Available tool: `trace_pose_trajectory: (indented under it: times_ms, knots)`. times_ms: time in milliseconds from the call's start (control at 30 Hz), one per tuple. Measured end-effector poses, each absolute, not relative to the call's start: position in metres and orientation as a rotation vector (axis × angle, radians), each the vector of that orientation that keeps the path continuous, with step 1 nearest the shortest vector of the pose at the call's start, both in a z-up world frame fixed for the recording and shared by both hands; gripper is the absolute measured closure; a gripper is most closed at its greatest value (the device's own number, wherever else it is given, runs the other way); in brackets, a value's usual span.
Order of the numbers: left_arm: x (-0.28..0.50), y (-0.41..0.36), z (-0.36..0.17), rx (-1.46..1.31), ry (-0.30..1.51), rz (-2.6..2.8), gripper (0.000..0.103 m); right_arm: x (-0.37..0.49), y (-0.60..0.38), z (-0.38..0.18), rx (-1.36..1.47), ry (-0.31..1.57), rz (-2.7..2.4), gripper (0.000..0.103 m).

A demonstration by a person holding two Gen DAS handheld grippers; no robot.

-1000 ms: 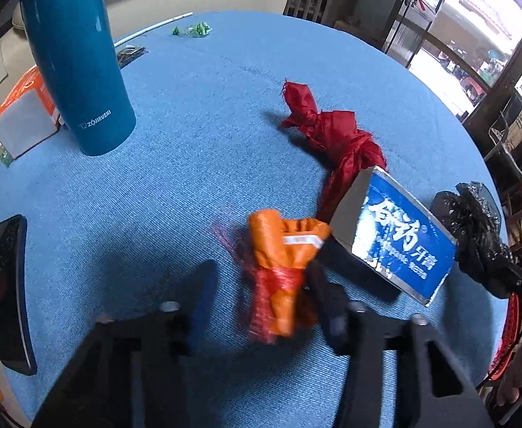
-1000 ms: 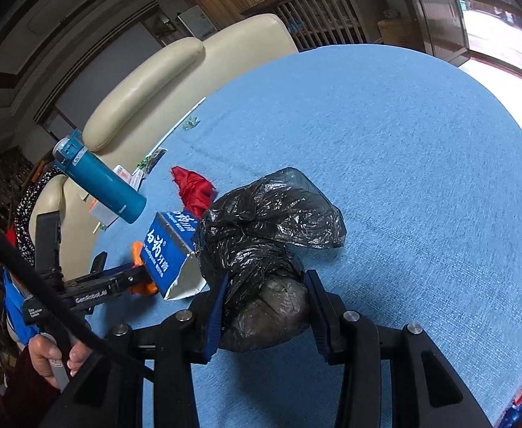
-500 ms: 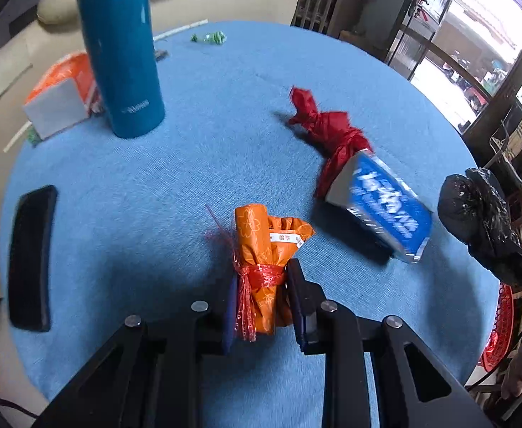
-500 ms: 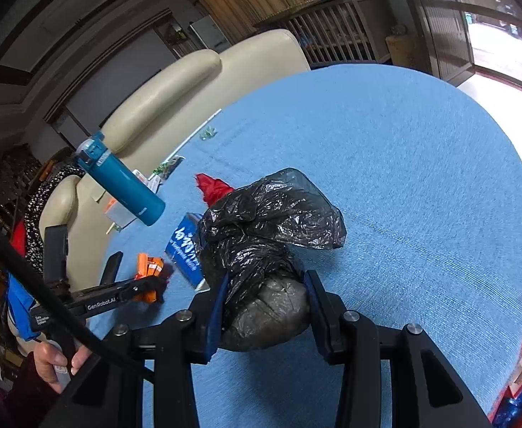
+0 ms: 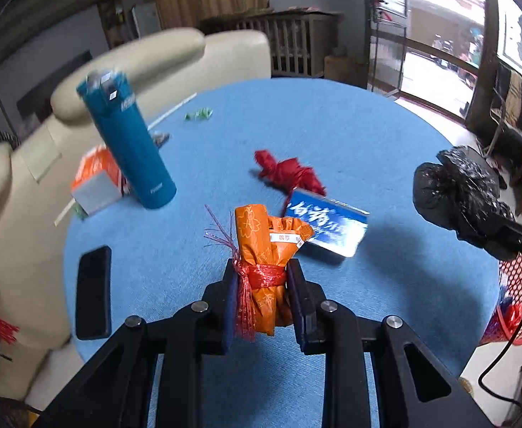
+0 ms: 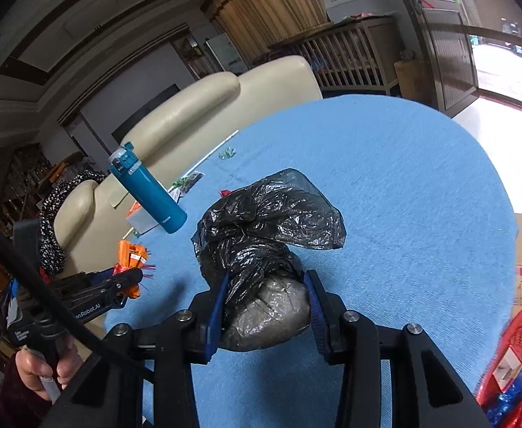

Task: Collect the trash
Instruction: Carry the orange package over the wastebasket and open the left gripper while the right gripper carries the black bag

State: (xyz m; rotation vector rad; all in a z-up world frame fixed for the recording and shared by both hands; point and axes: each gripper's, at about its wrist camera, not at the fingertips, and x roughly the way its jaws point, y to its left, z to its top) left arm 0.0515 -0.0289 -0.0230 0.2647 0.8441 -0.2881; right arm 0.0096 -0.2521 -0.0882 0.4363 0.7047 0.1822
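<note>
The round blue desk [image 5: 368, 135] carried the remaining litter: a red bag [image 5: 289, 173] and a blue carton [image 5: 327, 226] touching it. A red mesh basket [image 6: 521, 353] sat low beside the desk, probably the bin. The right tool [image 6: 266, 306] was clenched on a knotted black bag [image 6: 261, 235], and the left tool [image 5: 262, 289] gripped an orange bundle [image 5: 261, 260]; both were held clear of the desk, apparently for carrying.
</note>
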Motion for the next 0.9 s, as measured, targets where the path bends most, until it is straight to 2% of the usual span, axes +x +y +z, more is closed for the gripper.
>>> trace_pose_trajectory:
  times_ms: [367, 900]
  knots:
    - [0.019, -0.066, -0.004, 0.371, 0.749, -0.325, 0.075, -0.018, -0.263, -0.077, 0.449, 0.662, 0.157, 0.059]
    - [-0.004, -0.11, 0.0, 0.461, 0.72, -0.389, 0.075, -0.039, -0.278, -0.078, 0.486, 0.638, 0.126, 0.059]
